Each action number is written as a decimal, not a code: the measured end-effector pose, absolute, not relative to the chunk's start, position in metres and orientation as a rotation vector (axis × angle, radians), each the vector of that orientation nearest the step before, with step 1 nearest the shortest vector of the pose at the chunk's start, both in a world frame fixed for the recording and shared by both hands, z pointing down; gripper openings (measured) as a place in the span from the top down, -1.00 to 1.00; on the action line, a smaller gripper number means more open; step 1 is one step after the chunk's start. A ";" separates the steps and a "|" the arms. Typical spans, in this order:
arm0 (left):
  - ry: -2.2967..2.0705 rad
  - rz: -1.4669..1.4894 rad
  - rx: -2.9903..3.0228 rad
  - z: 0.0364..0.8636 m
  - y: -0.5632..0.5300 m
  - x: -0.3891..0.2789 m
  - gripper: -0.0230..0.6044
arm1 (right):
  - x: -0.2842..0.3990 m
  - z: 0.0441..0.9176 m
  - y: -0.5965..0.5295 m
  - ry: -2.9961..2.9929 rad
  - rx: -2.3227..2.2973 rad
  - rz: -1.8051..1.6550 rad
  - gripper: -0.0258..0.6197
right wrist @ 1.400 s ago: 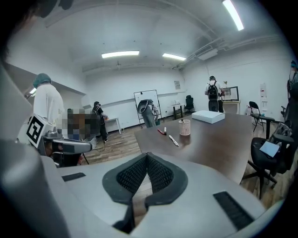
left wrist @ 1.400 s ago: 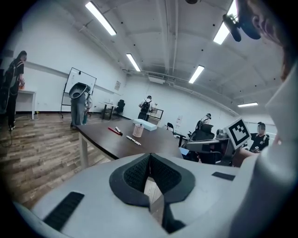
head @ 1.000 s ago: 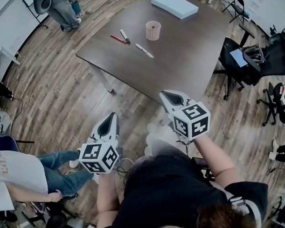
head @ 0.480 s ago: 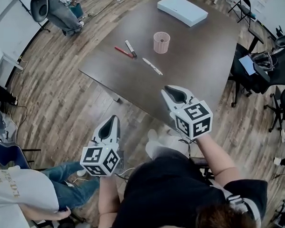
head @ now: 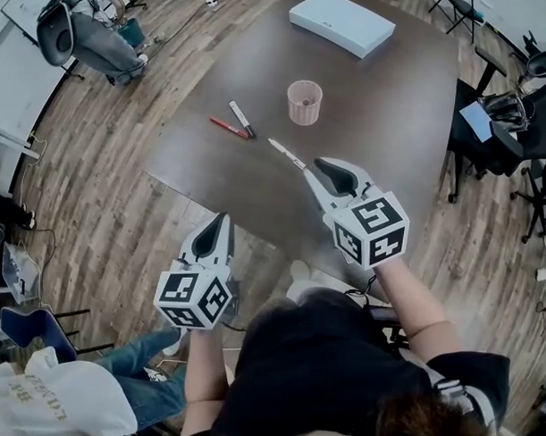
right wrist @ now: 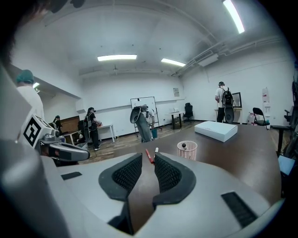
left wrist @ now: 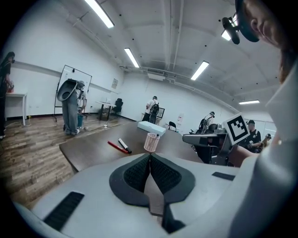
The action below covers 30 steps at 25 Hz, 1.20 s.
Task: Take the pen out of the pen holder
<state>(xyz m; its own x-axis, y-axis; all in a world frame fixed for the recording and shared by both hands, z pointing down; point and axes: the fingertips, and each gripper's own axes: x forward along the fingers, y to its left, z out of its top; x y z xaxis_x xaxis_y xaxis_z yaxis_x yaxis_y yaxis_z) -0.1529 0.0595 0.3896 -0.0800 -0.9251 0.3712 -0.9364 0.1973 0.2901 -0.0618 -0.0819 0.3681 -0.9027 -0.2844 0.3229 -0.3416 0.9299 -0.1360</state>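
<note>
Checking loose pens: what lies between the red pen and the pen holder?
A white marker beside the red pen, then bare table to the pen holder; head view.

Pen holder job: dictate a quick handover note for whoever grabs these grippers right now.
Left gripper: shut, empty, near the table edge.
Right gripper: fingers opening, nothing between them, over the table.
Pen holder stands upright on the table. Three loose pens lie near it, and one dark-tipped pen seems to stand inside.
Done: nothing grasped yet.
Left: reach the holder, pull that pen out.
</note>
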 end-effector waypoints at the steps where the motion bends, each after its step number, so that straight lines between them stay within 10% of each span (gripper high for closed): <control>1: -2.002 0.038 1.745 0.389 0.051 -0.155 0.84 | -0.063 0.369 -0.088 -2.789 0.481 0.274 0.65; 30: -1.637 0.194 2.063 0.429 -0.136 -0.222 0.84 | -0.145 0.423 -0.234 -2.589 1.048 0.155 0.56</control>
